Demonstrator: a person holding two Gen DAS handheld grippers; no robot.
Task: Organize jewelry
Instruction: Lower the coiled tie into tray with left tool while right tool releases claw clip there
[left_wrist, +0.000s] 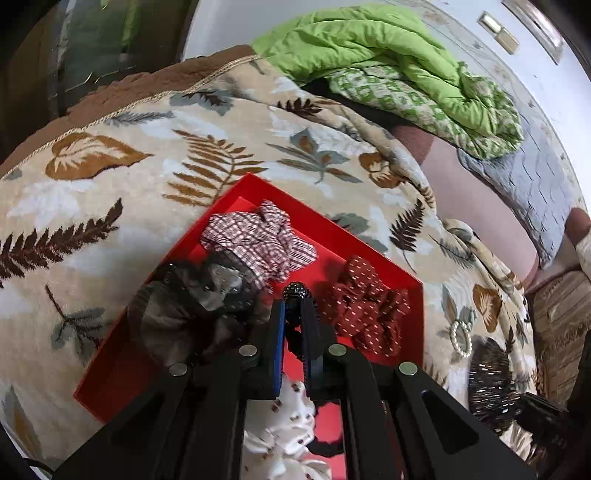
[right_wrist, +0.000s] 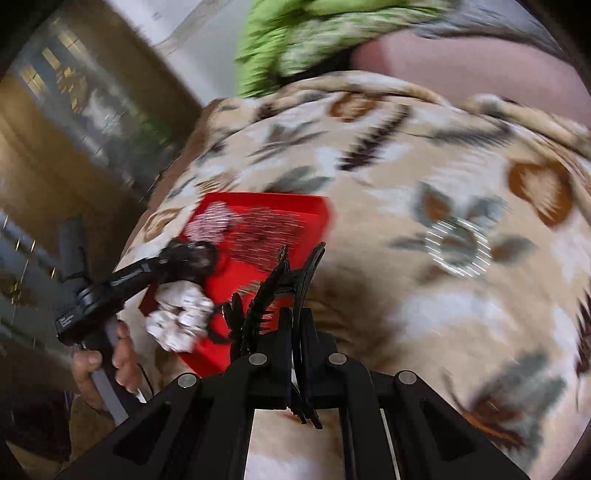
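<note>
A red tray (left_wrist: 122, 373) lies on a leaf-patterned blanket. It holds a checked scrunchie (left_wrist: 258, 240), a sheer black scrunchie (left_wrist: 192, 306), a dark red dotted scrunchie (left_wrist: 365, 306) and a white scrunchie (left_wrist: 284, 432). My left gripper (left_wrist: 294, 308) hangs over the tray, shut on a black beaded band (left_wrist: 294, 290). In the blurred right wrist view, my right gripper (right_wrist: 295, 317) is shut on a black claw hair clip (right_wrist: 266, 295), just right of the red tray (right_wrist: 314, 206). A pearl ring (left_wrist: 460, 339) (right_wrist: 458, 245) rests on the blanket.
A black beaded piece (left_wrist: 491, 384) lies on the blanket (left_wrist: 110, 206) near the pearl ring. A green quilt (left_wrist: 388, 55) is heaped at the back. A hand (right_wrist: 92, 365) grips the left tool's handle beside the tray.
</note>
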